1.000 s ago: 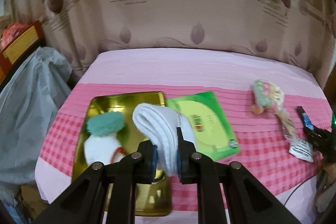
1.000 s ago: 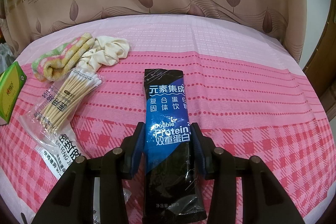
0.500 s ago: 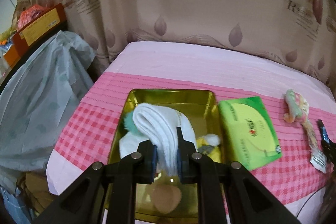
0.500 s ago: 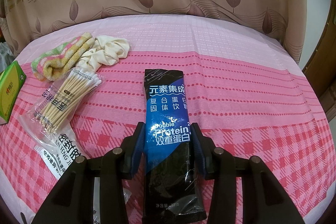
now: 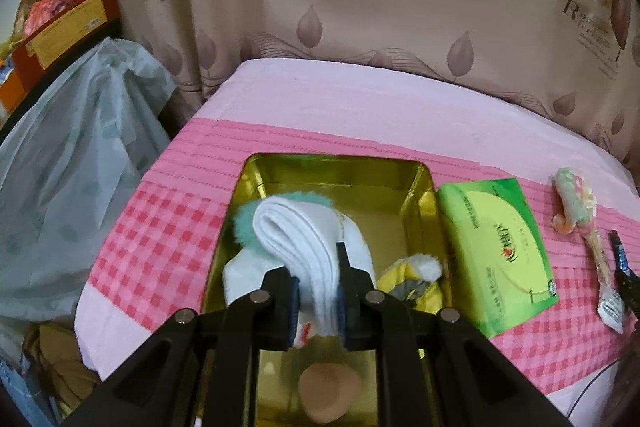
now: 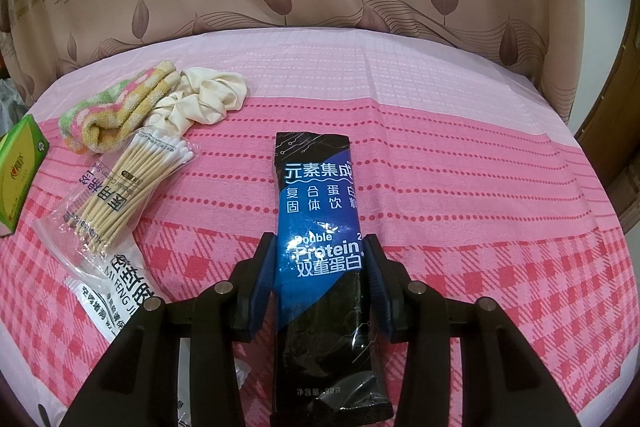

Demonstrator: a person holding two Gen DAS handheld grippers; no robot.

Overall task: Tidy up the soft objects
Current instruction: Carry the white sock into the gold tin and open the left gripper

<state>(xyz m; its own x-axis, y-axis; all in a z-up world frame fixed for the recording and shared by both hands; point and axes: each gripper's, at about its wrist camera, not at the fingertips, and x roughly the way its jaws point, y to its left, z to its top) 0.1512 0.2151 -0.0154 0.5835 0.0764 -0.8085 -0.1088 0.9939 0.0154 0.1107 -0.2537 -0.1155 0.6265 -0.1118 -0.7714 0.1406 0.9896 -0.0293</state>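
My left gripper is shut on a folded white sock and holds it above the gold metal tray. In the tray lie a white plush with a teal fluffy top, a yellow and white plush and a tan round object. My right gripper straddles a black and blue protein sachet on the pink cloth; its pads stand at the sachet's edges. A striped pastel towel and a cream scrunchie lie at the far left.
A green tissue pack lies right of the tray and shows in the right wrist view. A bag of cotton swabs and white sachets lie left of my right gripper. A grey plastic bag hangs left of the table.
My left gripper has carried the white sock leftwards from over the tray's right edge to above the tray's middle. The right gripper has not moved.
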